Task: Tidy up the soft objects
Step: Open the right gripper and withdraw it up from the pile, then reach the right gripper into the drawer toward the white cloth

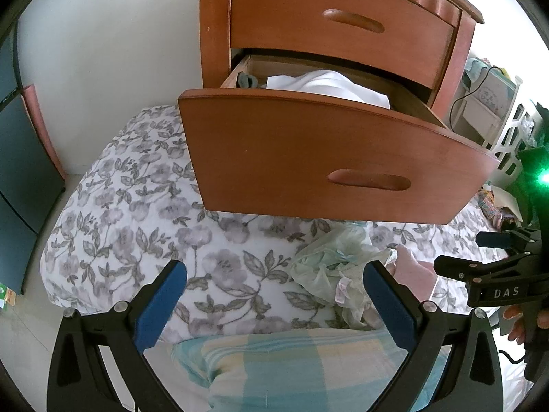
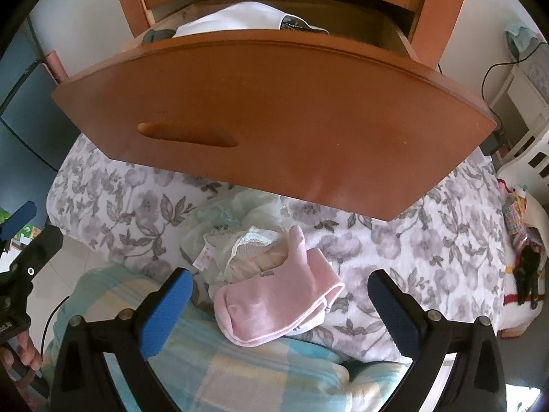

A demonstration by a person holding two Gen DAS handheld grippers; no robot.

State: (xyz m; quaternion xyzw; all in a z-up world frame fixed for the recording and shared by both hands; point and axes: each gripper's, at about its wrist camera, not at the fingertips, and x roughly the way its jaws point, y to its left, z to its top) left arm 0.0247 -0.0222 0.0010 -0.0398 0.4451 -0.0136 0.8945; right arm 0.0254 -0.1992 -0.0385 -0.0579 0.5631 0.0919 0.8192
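socks (image 2: 274, 295) lie between the wide-open right gripper (image 2: 279, 295) pads, long axis slanting up-right, nothing gripped. left gripper (image 1: 274, 292) also open and empty, further off beside the green garment (image 1: 329, 267).

There's a folded pair of pale pink knitted socks (image 2: 274, 305) lying flat on the floral bedcover, toe end nearest, one cuff poking up at the far side, its near end resting on the checked blue-and-yellow cloth. Touching it on the far left is a crumpled heap of pale mint-green sheer fabric (image 2: 236, 226) with lace trim and a small pink label showing, bunched loosely on the cover right under the pulled-out drawer front. Up in that open wooden lower drawer (image 1: 329, 151), a folded white garment (image 1: 329, 86) fills most of the space, mounded above the rim, with a small grey-green item (image 1: 245, 80) tucked in the left corner beside it.
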